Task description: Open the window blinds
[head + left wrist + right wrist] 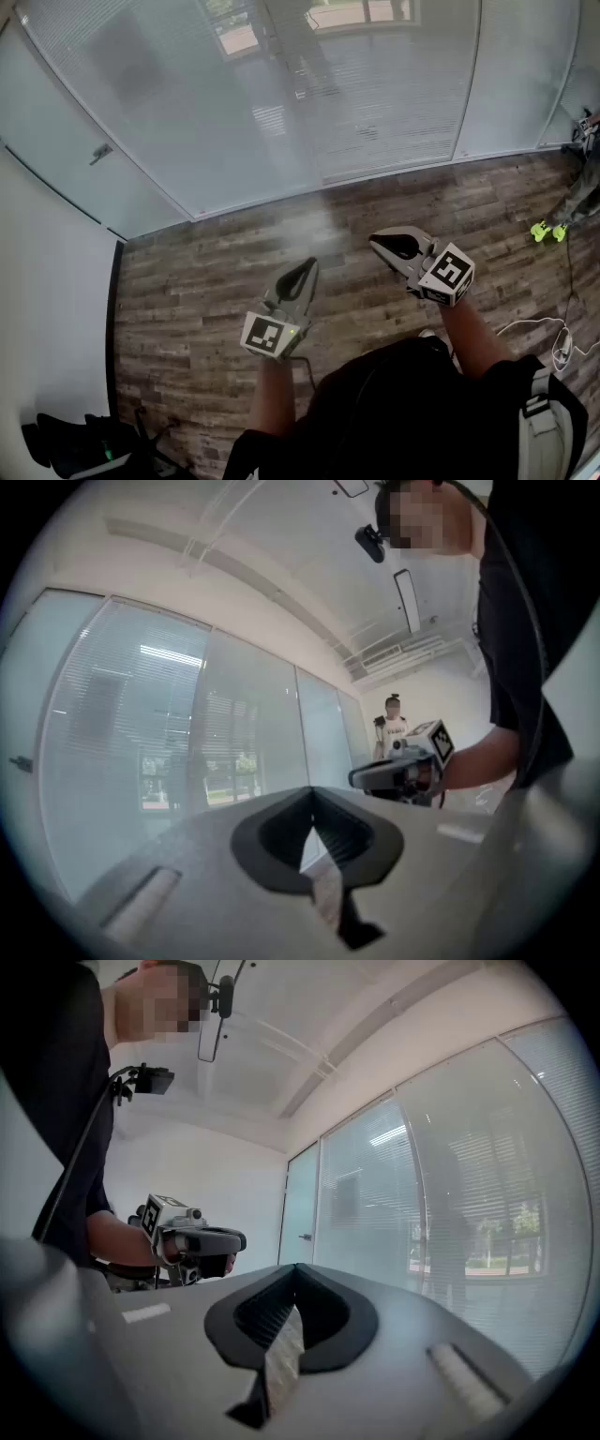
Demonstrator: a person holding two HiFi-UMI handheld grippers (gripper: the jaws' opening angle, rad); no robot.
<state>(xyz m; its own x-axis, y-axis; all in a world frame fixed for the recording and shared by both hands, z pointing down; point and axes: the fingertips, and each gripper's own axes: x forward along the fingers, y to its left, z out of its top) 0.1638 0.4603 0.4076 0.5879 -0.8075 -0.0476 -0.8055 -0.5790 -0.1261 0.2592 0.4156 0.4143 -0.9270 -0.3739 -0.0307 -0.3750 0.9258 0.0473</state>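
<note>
Left hand-held gripper [305, 269] and right hand-held gripper [379, 243] are shut, empty; advancing thus may strike glass [169, 141] seemingly fronting the blinds [394, 103].

Blinds [394, 103] white, fine-slatted; floor [197, 281] grey-brown wood planks; wall [47, 309] white.

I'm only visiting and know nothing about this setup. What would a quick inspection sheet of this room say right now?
Surface: wood-plank floor; no table seen.
Job's things: window blinds behind glass panels, with nothing touching them.
Clutter: black bag at lower left; yellow-green item at the right edge.
Grippers: left hand-held gripper and right hand-held gripper are both shut, empty and well short of the blinds.
Cables: white cable on the floor at right.
Surroundings: door handle on a glass panel; a second person stands farther off.
</note>
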